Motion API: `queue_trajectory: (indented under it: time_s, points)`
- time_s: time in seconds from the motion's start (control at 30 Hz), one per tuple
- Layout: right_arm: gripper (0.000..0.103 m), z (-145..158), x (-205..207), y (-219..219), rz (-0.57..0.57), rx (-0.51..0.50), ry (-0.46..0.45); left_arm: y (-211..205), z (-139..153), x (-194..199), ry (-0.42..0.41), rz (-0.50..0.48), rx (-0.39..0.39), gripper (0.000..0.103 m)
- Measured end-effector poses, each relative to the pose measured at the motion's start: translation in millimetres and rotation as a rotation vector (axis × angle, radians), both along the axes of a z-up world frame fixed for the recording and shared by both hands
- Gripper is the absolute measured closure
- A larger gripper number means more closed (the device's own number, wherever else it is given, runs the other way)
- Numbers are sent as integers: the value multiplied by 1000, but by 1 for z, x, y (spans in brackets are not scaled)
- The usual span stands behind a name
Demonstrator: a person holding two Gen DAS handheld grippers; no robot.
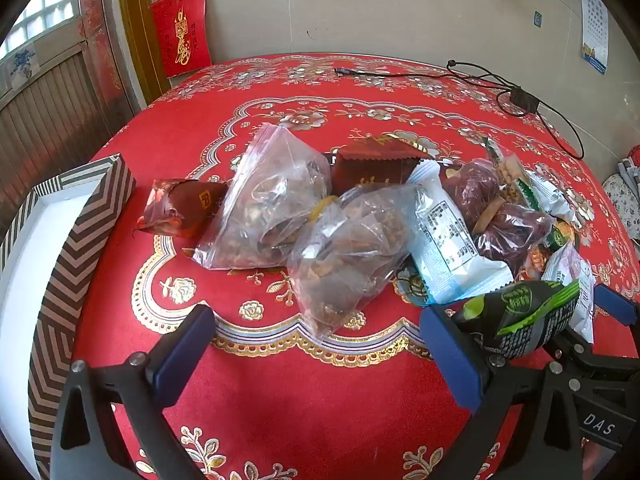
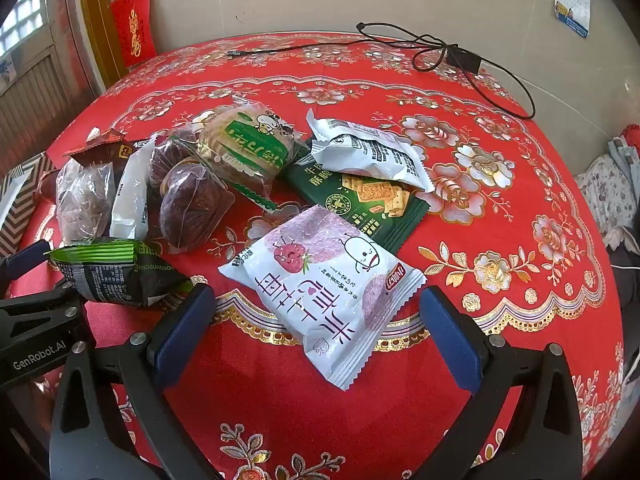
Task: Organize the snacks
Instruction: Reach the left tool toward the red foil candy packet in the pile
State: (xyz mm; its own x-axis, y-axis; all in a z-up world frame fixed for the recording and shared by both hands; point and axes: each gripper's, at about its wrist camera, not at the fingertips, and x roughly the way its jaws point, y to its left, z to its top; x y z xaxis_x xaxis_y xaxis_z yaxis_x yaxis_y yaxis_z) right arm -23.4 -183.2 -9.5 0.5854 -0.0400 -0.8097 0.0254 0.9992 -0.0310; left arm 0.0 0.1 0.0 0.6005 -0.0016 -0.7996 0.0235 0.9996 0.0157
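Note:
A heap of snack packets lies on the red flowered tablecloth point(image 1: 264, 392). In the left wrist view my left gripper point(image 1: 320, 344) stands open just short of two clear bags of brown snacks point(image 1: 348, 252), nothing between its fingers. A black-and-green packet point(image 1: 524, 316) lies by its right finger. In the right wrist view my right gripper point(image 2: 320, 324) is open around the near end of a white-and-pink strawberry packet point(image 2: 320, 284), its pads apart from the wrapper. Behind lie a dark green cracker packet point(image 2: 368, 200), a white packet point(image 2: 368, 152) and a green-labelled cake point(image 2: 248, 148).
A box with a brown zigzag rim and white inside point(image 1: 60, 272) stands at the left edge of the table. A black cable with an adapter point(image 2: 460, 60) lies at the table's far side, near the wall. A flowered cushion point(image 2: 608, 188) is off to the right.

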Motion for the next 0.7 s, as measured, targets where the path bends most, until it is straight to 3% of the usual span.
queue_trajectory:
  time_s: [0.2, 0.3, 0.4, 0.7]
  points:
    - [1, 2, -4, 0, 11, 7, 3, 6, 3, -8, 15, -13, -28, 0]
    - [1, 4, -9, 0, 36, 33, 11, 10, 13, -13, -4, -21, -6, 0]
    - [1, 16, -23, 3, 51, 12, -30, 17, 27, -19, -53, -7, -2, 0]
    - [1, 48, -41, 21, 98, 54, -136, 32, 40, -27, -79, 3, -28, 0]
